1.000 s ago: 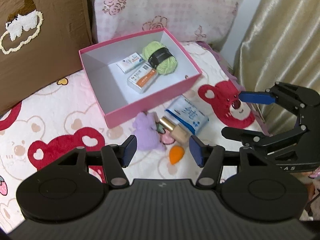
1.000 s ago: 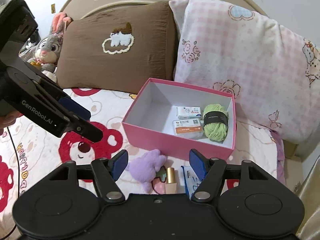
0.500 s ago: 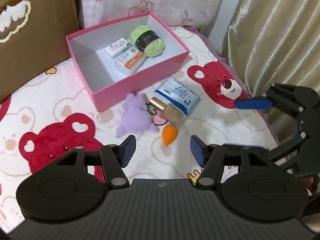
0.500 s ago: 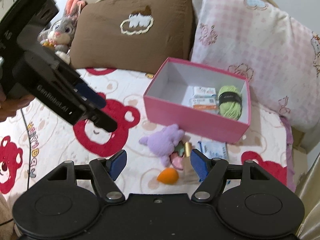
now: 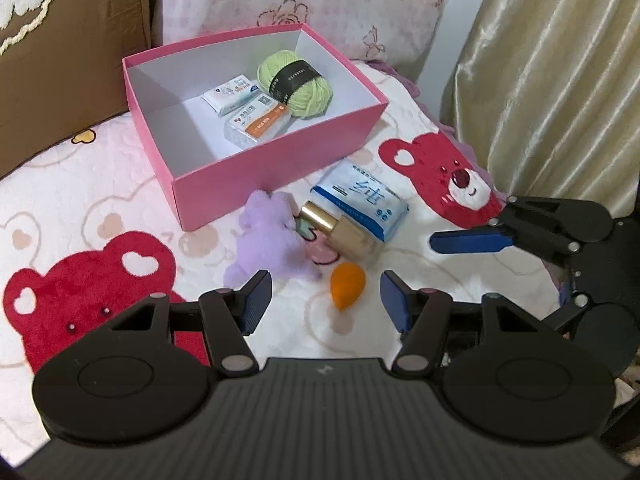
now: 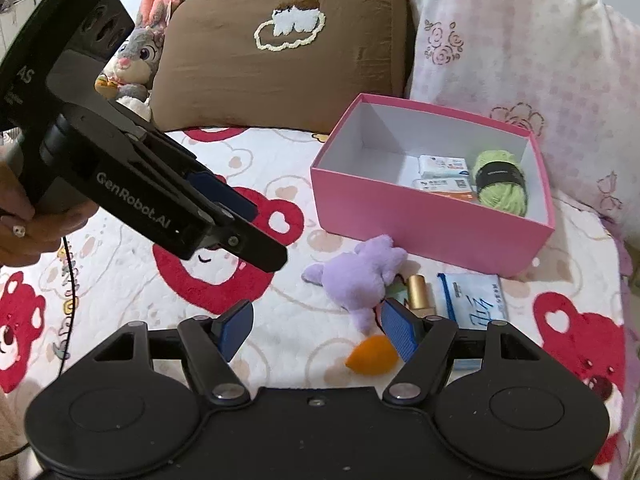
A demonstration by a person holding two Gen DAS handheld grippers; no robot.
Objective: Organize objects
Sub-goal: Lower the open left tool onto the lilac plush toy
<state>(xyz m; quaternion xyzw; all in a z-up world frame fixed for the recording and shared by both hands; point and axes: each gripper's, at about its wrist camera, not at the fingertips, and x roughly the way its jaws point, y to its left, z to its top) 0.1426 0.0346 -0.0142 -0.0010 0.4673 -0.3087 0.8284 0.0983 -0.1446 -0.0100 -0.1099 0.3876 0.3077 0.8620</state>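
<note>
Pink box on the bed now looms nearer, since both tongs have sunk toward the loose pile in front of it. Left tongs stand spread and empty just short of the sponge; right tongs, spread and empty too, hang beside the plush. Bottle and tissue pack lie unboxed, so a pickup looks imminent.

Bedroom: bed, pillows, curtain.
</note>
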